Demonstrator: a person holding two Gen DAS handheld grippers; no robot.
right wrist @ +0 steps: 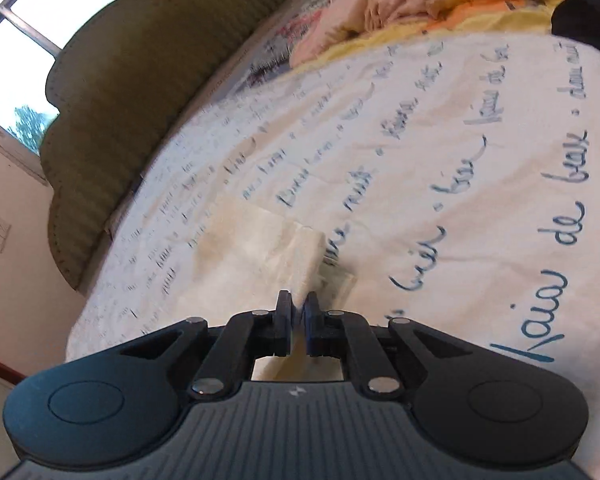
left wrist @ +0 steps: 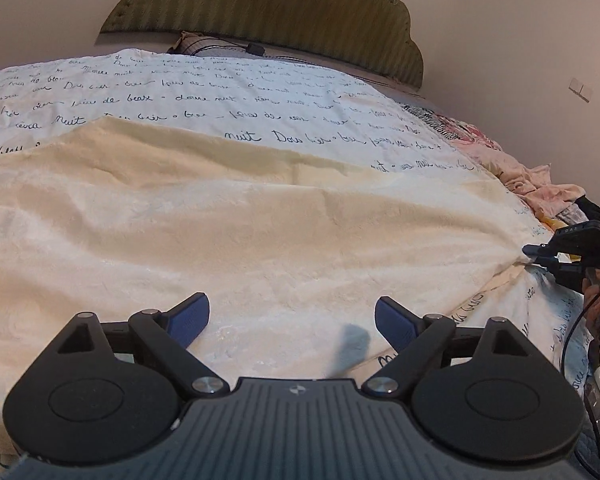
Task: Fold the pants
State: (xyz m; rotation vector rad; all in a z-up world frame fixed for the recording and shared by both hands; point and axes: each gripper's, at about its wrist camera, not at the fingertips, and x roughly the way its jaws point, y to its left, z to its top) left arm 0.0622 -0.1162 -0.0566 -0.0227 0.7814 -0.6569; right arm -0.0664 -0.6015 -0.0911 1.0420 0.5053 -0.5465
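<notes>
In the left wrist view, we hold the left gripper just above the cream pants, which lie spread wide over a bed cover printed with dark handwriting. Our jaws here stand released and wide apart, with only the fleecy cloth below them and nothing pinched between the blue pads. At the far right edge we see the right gripper biting the gathered edge of the pants, the fabric drawn into creases that run toward it. A hand shows partly behind that gripper. Beyond the bed rises a green scalloped headboard, and a heap of pink clothes sits at the right side of the bed.

In the right wrist view, the picture is tilted and somewhat blurred. Our right gripper has its jaws clenched on a fold of the cream pants, which stretches away from the pads across the lettered bed cover. The headboard stands at the left, a window in the upper corner, and pink and yellow clothes lie along the top
</notes>
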